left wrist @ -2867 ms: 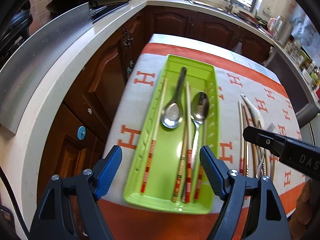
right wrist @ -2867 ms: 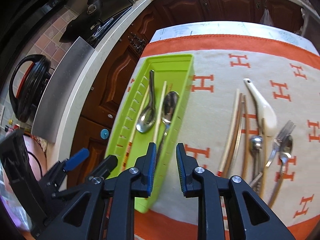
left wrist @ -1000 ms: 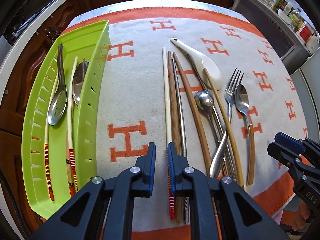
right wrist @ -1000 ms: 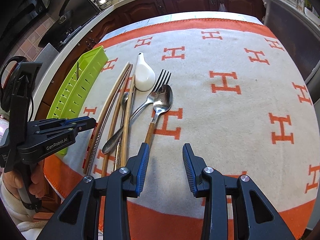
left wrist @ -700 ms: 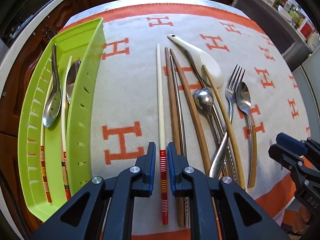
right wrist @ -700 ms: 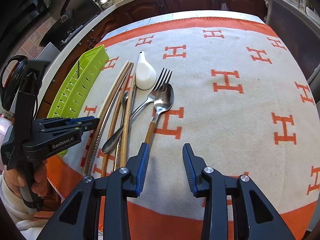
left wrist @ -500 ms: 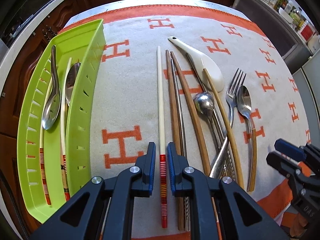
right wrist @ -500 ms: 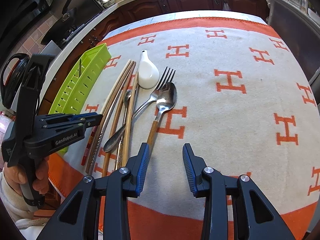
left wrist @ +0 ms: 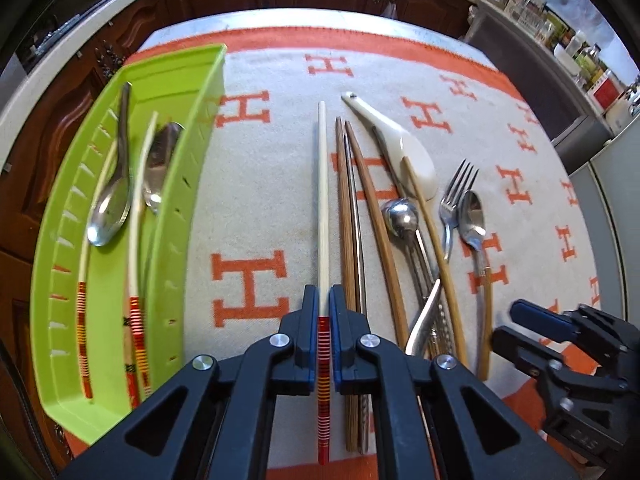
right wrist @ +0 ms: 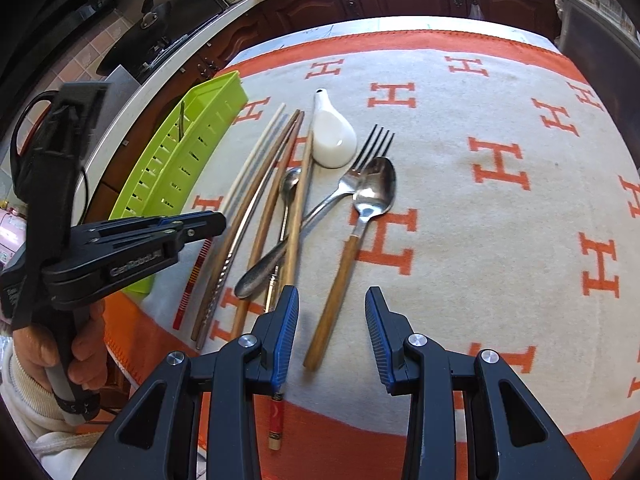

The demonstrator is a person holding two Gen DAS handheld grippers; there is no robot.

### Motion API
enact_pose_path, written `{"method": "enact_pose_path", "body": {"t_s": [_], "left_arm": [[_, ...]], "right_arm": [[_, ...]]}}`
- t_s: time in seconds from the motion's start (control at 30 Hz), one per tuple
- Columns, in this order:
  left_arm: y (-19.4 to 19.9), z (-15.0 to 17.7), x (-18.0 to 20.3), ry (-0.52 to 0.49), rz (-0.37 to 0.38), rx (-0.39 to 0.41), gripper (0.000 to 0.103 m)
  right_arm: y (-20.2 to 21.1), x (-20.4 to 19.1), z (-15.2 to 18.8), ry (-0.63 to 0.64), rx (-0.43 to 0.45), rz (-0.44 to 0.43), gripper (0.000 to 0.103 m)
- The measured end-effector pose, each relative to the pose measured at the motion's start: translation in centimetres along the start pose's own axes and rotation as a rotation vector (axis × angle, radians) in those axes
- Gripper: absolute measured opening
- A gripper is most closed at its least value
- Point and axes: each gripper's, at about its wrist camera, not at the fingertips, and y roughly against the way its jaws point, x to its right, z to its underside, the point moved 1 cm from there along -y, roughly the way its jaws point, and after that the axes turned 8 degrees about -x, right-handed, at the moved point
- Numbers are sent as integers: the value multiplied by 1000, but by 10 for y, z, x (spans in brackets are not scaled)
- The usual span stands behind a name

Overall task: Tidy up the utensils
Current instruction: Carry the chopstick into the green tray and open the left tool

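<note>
While two spoons and two striped chopsticks already lie in the green tray (left wrist: 188, 184) at the far left, the left gripper (left wrist: 324, 312) has just been closing, and its jaws are now clamped on the pale chopstick (left wrist: 322, 184) just above its red-striped end. That chopstick lies apart from the loose pile of wooden chopsticks (left wrist: 347, 200), white soup spoon (left wrist: 412, 156), fork (left wrist: 456, 196) and wood-handled spoon (left wrist: 474, 224) on the cloth (left wrist: 256, 200) to its right. Whether its tip has left the cloth is hard to tell. The step in hand is picking it up; next it likely needs a lift and a carry leftward over the tray wall. At the right, the right gripper (right wrist: 332, 320) hangs with jaws apart, empty.
</note>
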Motion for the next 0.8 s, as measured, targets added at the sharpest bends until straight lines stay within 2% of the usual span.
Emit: {"method": "enact_pose_path", "body": {"t_s": [0.17, 0.3, 0.4, 0.6, 0.8], "left_arm": [[40, 4, -8, -6, -4, 68, 3], [66, 4, -24, 6, -49, 122, 3], [81, 2, -47, 34, -111, 157, 3], [82, 1, -85, 70, -193, 164, 3], [62, -6, -104, 72, -227, 127, 3]], "right_arm": [[-6, -8, -7, 0, -9, -16, 35], [-13, -18, -11, 10, -10, -11, 35], [-17, -23, -13, 15, -14, 7, 35], [-20, -31, -17, 21, -9, 47, 34], [-12, -35, -15, 20, 11, 65, 31]]}}
